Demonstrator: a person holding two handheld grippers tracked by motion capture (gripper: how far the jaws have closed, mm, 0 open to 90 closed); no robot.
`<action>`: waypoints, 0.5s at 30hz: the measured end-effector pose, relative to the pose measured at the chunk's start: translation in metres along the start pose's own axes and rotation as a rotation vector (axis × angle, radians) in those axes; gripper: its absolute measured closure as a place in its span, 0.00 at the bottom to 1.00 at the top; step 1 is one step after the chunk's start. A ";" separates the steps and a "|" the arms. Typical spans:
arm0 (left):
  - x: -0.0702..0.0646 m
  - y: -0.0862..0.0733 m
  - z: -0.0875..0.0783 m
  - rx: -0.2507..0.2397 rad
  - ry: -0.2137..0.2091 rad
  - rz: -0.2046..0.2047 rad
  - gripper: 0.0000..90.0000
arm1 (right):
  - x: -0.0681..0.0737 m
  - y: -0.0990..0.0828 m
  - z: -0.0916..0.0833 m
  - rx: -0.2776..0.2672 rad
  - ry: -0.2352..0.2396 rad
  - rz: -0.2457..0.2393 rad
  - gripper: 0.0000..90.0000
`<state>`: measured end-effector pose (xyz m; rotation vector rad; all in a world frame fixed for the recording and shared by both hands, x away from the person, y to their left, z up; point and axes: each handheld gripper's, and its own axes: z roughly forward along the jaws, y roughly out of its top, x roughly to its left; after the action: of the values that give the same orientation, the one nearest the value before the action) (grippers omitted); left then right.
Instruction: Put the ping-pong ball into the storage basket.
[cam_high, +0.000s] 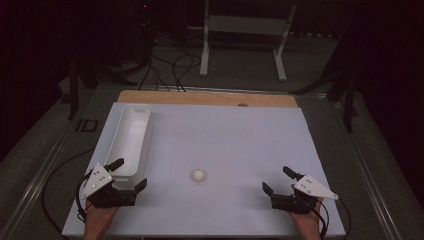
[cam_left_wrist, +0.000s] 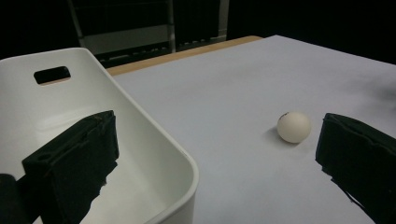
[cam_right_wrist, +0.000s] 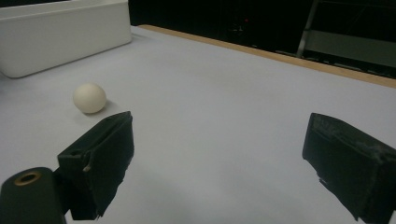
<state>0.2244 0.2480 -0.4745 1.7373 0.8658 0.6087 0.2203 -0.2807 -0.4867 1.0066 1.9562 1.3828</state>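
A small white ball (cam_high: 198, 175) lies on the white table (cam_high: 225, 135), near the front and a little left of centre. A long white bin (cam_high: 129, 140) stands along the table's left side. My left gripper (cam_high: 129, 174) is at the front left, just before the bin's near end, jaws wide apart and empty. In the left gripper view one jaw hangs over the bin (cam_left_wrist: 140, 154) and the ball (cam_left_wrist: 293, 126) lies beside the other. My right gripper (cam_high: 279, 180) rests at the front right, open and empty. The ball (cam_right_wrist: 89, 98) sits ahead and left of it.
A wooden strip (cam_high: 207, 98) runs along the table's far edge. Beyond it on the dark floor are a white stand (cam_high: 245, 30) and loose cables (cam_high: 170, 67). The bin (cam_right_wrist: 60, 35) has a handle slot (cam_left_wrist: 52, 74) in its far wall.
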 end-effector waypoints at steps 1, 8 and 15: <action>0.000 0.000 0.000 0.000 0.000 0.000 0.00 | 0.000 0.000 0.000 0.000 0.000 0.000 0.10; 0.001 0.000 0.000 -0.003 0.005 -0.005 0.00 | 0.001 0.000 0.000 0.008 -0.008 -0.001 0.09; -0.001 0.004 0.002 0.002 0.008 -0.005 0.00 | 0.000 0.000 0.002 0.020 -0.007 -0.001 0.09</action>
<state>0.2259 0.2452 -0.4712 1.7354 0.8765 0.6120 0.2219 -0.2795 -0.4870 1.0177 1.9694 1.3598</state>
